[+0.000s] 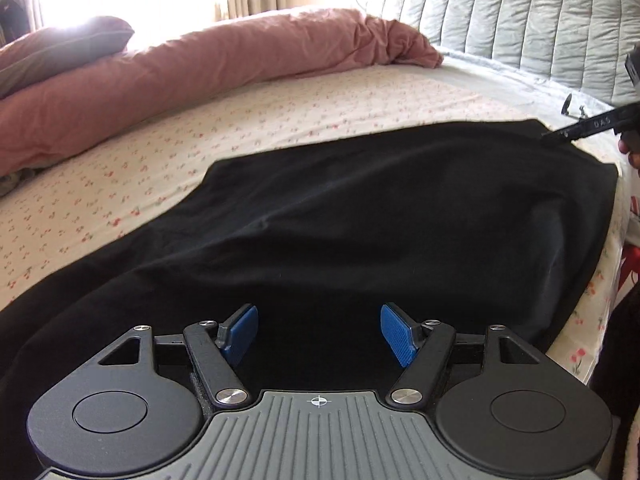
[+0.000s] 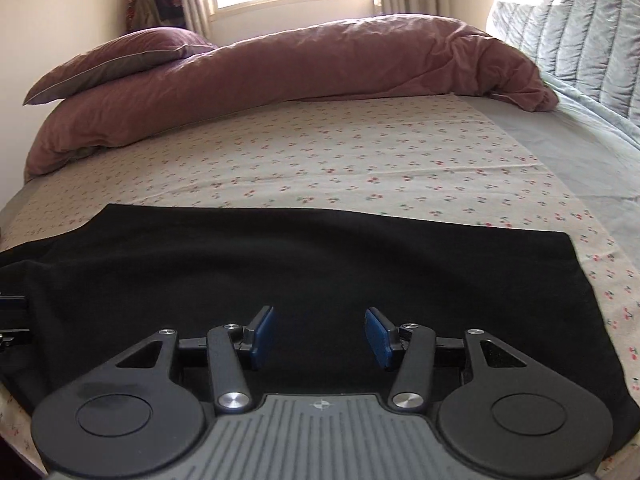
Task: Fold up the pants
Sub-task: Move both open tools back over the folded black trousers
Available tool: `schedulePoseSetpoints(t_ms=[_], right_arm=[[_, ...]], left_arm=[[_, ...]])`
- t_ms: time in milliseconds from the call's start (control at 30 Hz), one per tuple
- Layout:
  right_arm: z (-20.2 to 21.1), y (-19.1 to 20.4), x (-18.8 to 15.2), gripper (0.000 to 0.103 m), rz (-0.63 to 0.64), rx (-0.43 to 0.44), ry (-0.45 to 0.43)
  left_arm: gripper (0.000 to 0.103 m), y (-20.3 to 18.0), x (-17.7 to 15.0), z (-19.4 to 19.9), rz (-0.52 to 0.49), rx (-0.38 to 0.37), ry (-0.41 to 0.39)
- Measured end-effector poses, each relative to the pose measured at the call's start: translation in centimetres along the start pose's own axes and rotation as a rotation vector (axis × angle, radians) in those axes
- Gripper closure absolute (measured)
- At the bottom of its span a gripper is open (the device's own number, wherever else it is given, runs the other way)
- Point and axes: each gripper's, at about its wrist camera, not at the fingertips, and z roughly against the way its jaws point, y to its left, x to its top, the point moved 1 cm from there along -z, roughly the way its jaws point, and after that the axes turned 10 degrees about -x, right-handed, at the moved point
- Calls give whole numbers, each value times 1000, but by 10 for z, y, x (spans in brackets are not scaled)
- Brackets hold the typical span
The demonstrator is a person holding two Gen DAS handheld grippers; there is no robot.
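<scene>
Item: black, soft-knit pants (image 1: 360, 216), laid flat as a broad dark slab on the bed's white sheet with small red flower print (image 1: 168, 132). Their far edge ran straight and fairly smooth; a few shallow ridges crossed the middle. All places below are given relative to the pants.

Beyond the pants, at the far side of the bed: a long rolled dusty-pink duvet (image 2: 304, 64) with a mauve pillow (image 2: 120, 56) on its left end. To the right of the pants: a pale grey-blue quilted headboard (image 1: 520, 20).

Left gripper (image 1: 319, 334): poised over the near part of the pants, blue pads apart, nothing between them.

Right gripper (image 2: 320, 336): likewise over the near part of the pants, blue pads apart and clear of the cloth. In the left wrist view its black arm appeared at the far right corner of the pants.

Step in hand, as judged: a fold appeared laid down and let go, both grippers free between folds.

Next move, as judged: each gripper would need to pinch one edge or corner of the pants, lift evenly and carry it across to halve the slab, keeping layers aligned.
</scene>
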Motion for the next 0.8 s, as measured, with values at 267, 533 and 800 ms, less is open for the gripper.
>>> schedulePoseSetpoints(t_ms=[267, 533, 800], right_arm=[[-35, 73, -14, 50, 309, 114, 138], [-29, 85, 21, 41, 279, 138, 97], [-78, 175, 102, 41, 343, 365, 25]], left_arm=[[35, 0, -38, 30, 7, -98, 87], [34, 10, -28, 61, 0, -152, 32], [34, 41, 11, 26, 39, -11, -47]])
